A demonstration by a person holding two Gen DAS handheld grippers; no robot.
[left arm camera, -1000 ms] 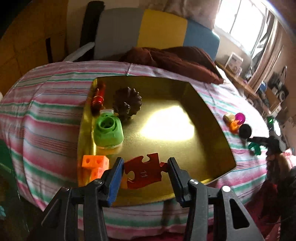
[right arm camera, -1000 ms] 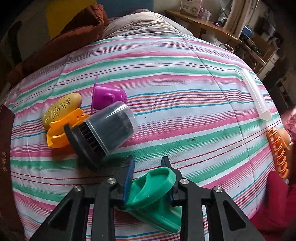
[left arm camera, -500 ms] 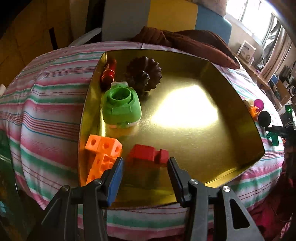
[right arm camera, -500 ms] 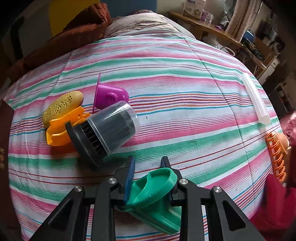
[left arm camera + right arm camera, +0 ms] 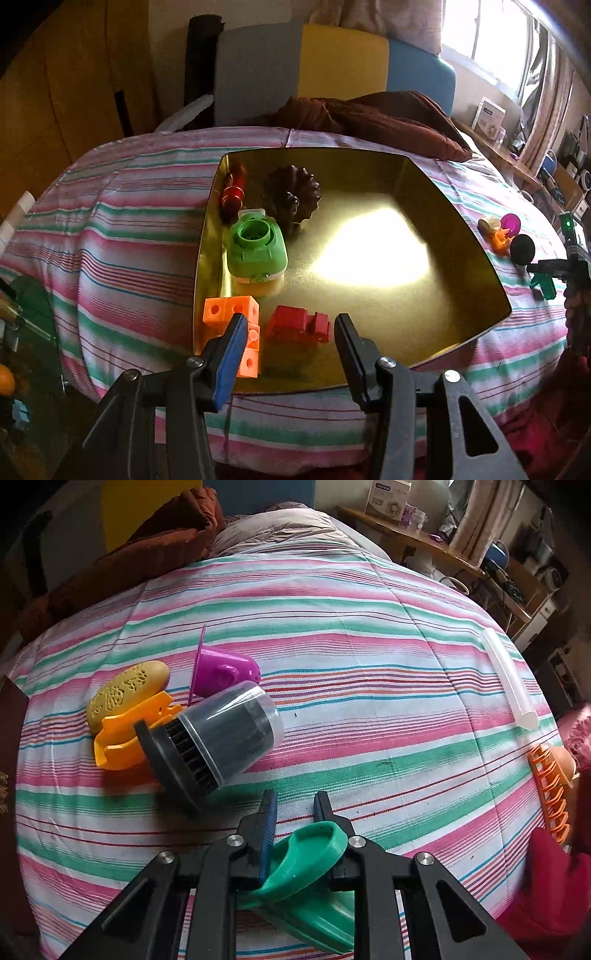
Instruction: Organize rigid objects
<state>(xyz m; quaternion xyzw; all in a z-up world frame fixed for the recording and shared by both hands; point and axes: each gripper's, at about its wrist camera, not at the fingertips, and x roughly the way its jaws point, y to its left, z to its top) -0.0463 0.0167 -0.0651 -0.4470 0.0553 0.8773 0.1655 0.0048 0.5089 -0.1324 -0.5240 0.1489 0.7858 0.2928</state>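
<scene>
My left claw (image 5: 290,334) hangs wide and empty over the near edge of the gold tray (image 5: 461,295) on the striped bed (image 5: 122,236). Inside the tray, the red puzzle piece (image 5: 299,325) lies between my fingers, orange cubes (image 5: 236,325) just left of it, a green toy (image 5: 256,251) and a dark spiky mould (image 5: 291,195) farther in. My right claw (image 5: 295,808) grips a green scoop (image 5: 310,853) beyond the tray, near a grey brush (image 5: 218,738).
</scene>
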